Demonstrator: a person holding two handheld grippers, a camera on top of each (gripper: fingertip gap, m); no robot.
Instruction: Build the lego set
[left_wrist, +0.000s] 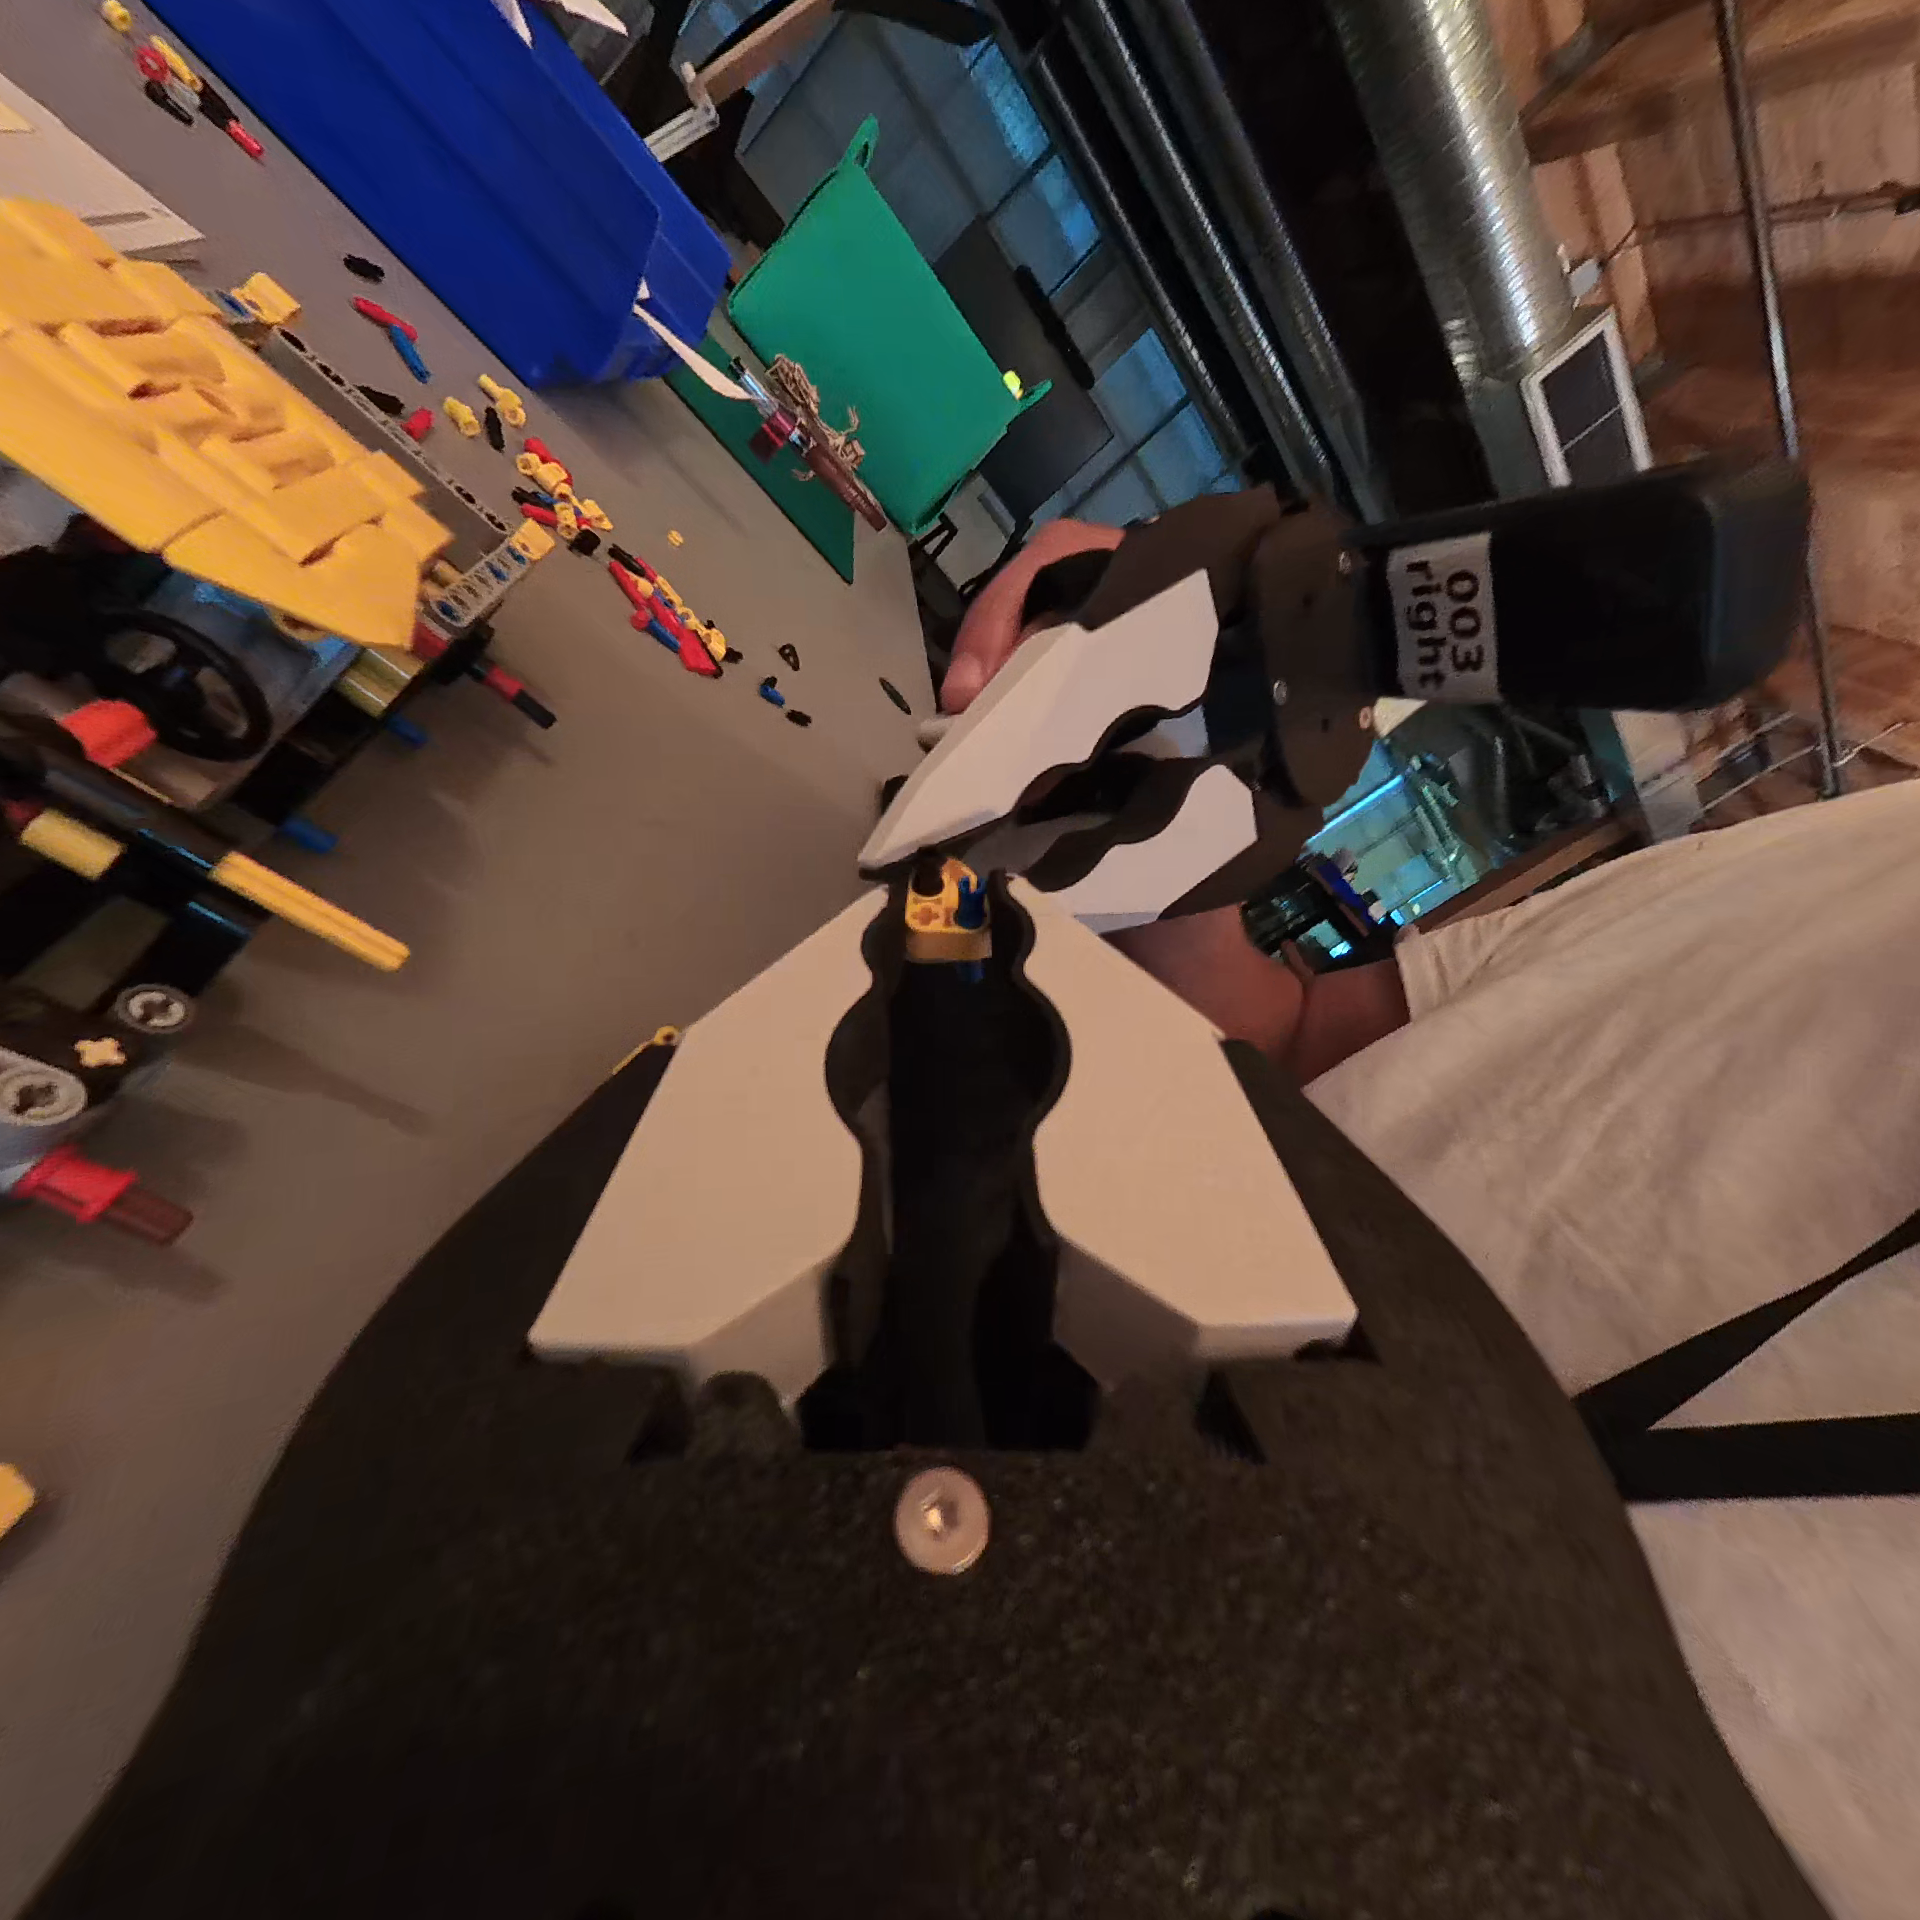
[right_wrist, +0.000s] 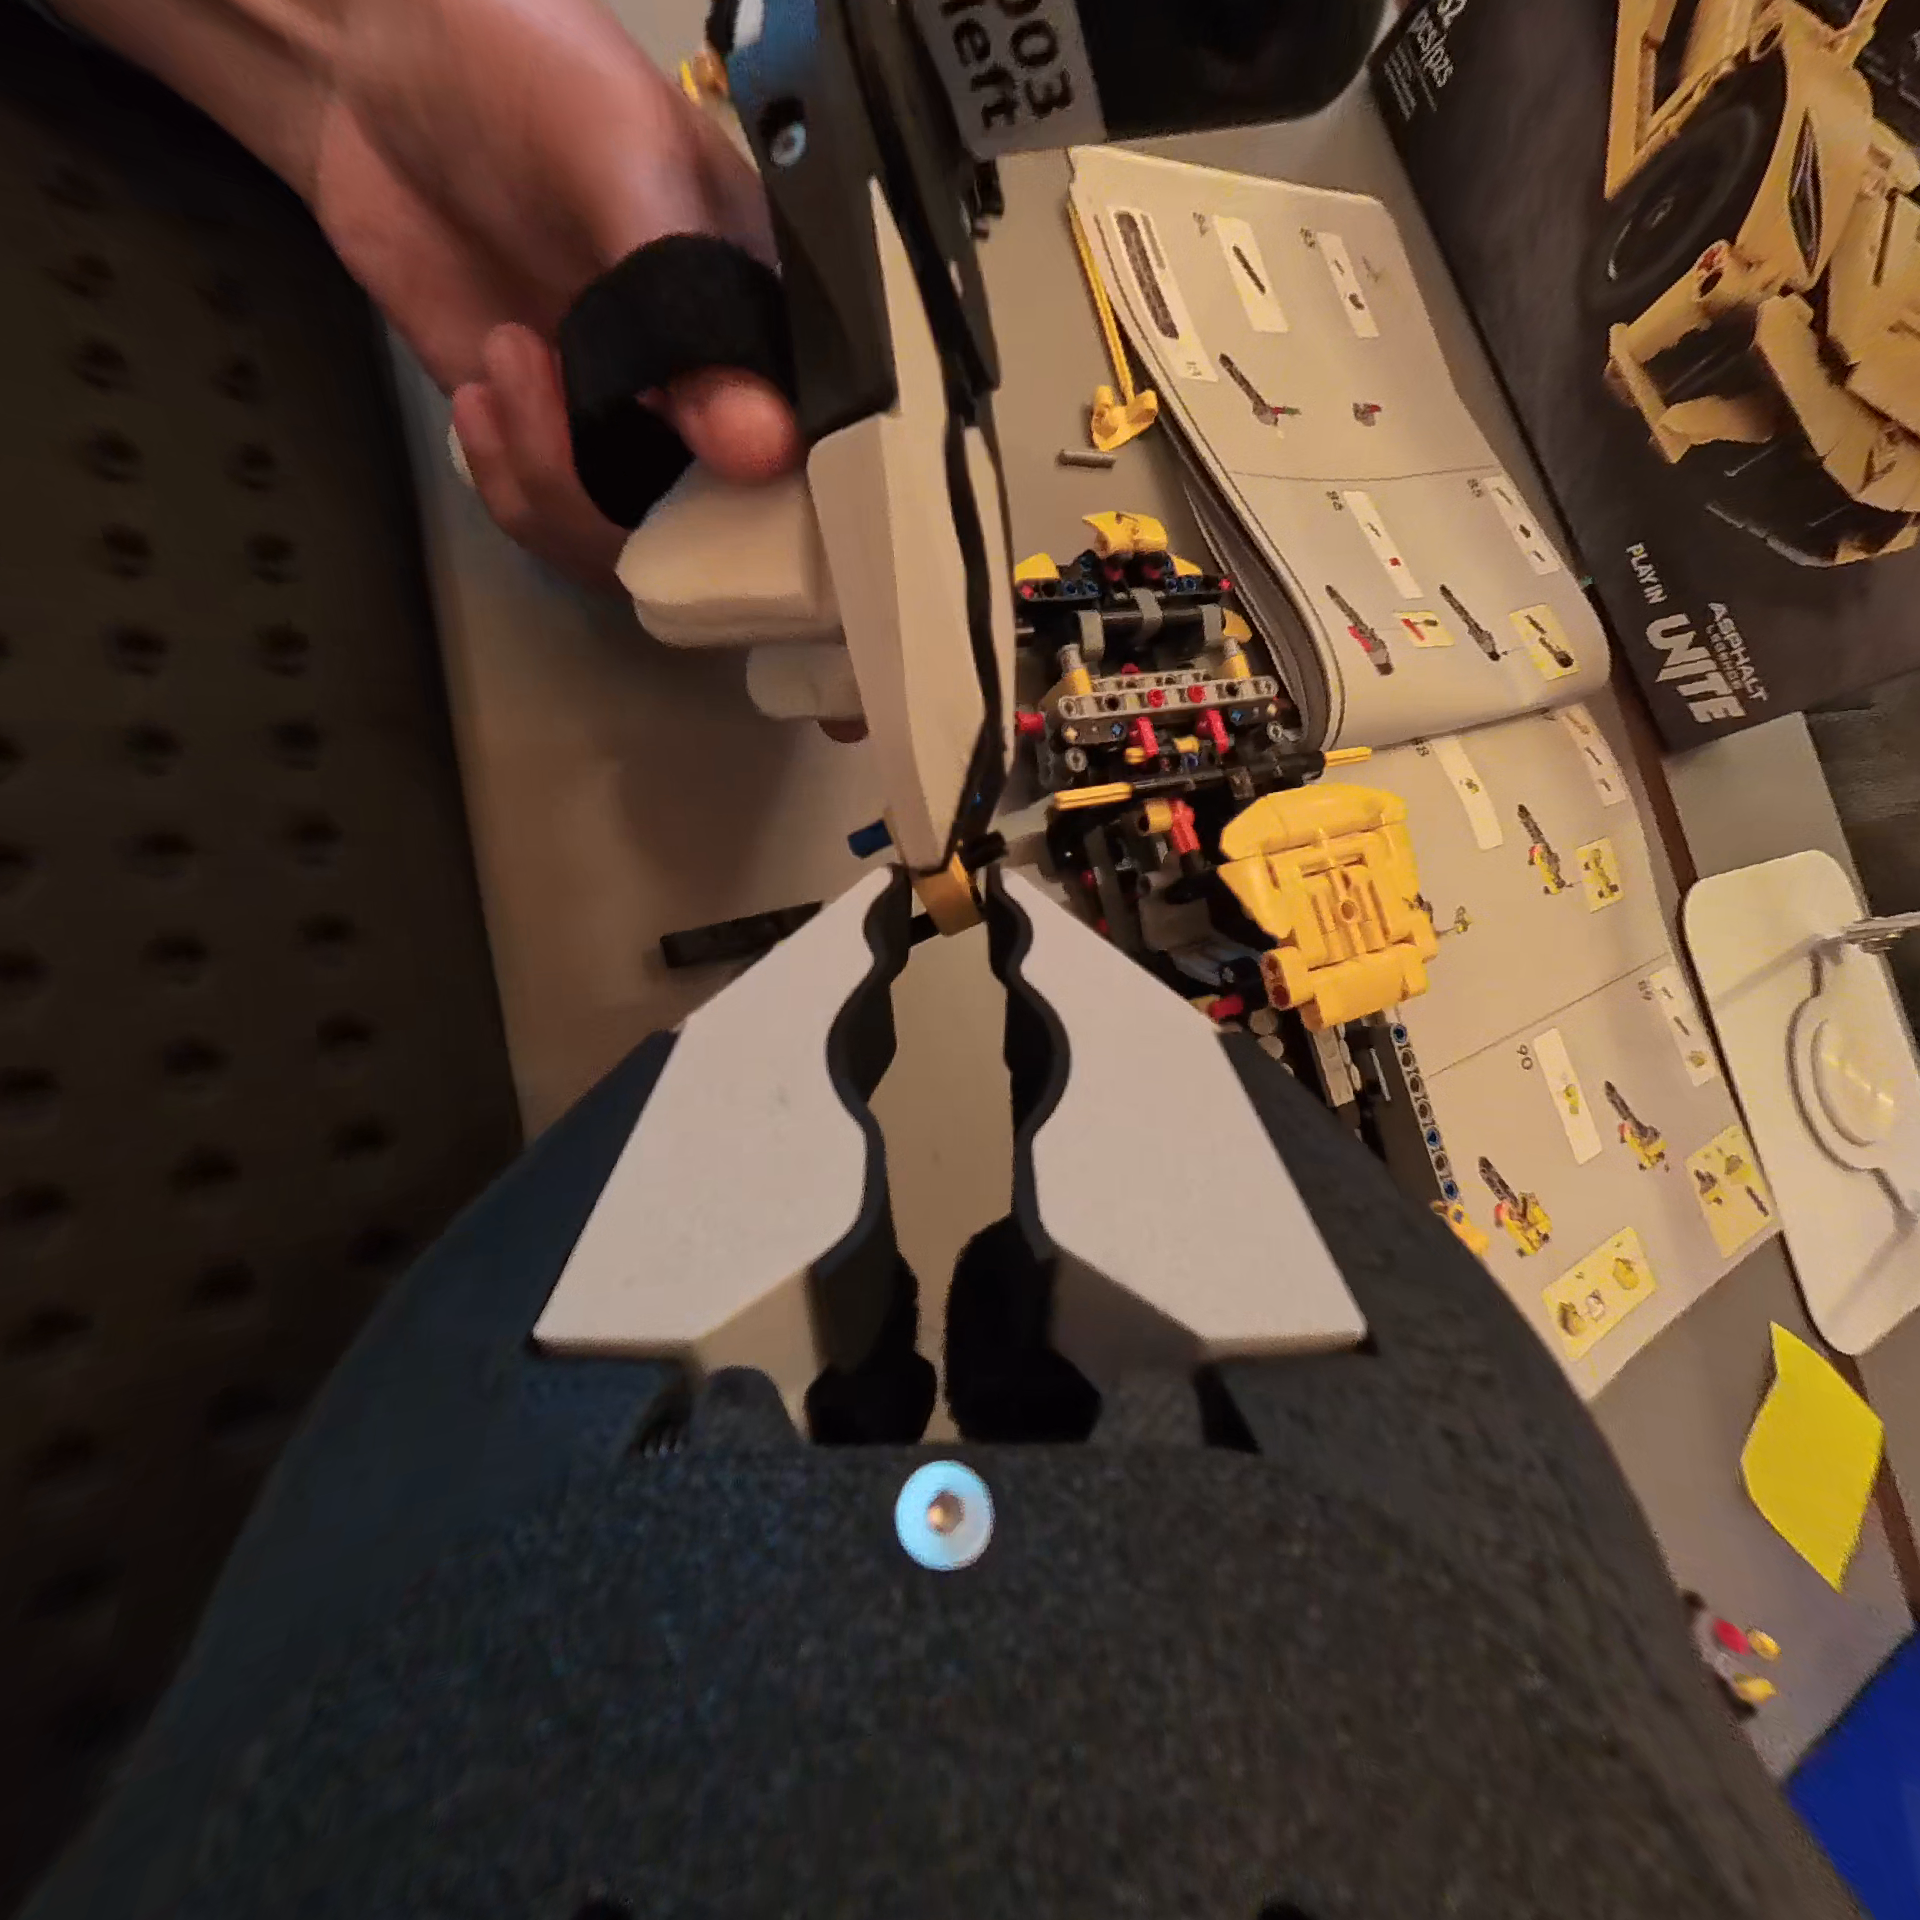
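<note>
— Above the tabletop (right_wrist: 582, 831), right at the near edge, the two claws meet tip to tip. See the small yellow connector (left_wrist: 940, 914)? The left claw (left_wrist: 943, 902) is clenched on it, a blue pin (left_wrist: 971, 902) sticking out beside it.

— And the right claw (right_wrist: 940, 896)?

— Its tips sit either side of that same yellow piece, with a gap running down between the fingers behind them. Whether it is truly pinching or only touching, I cannot tell from here.

— So what worries you?

— The piece is tiny and held only at the very tips. If one claw pushes off-axis while the other holds, I would guess the connector twists and pops free. It is in mid-air, so it would land on the tabletop, or roll off the edge toward the person's lap.

— Among those loose pins (left_wrist: 665, 613)?

— Possibly, and then it is hard to tell from the rest. The other risk is the half-built yellow car (right_wrist: 1226, 810), just beyond the claws beside the open instruction booklet (right_wrist: 1351, 447). A slip forward could knock the yellow panel (right_wrist: 1330, 914) loose.

— And the blue pin?

— Pressed crooked, it may jam or shoot out.
</note>
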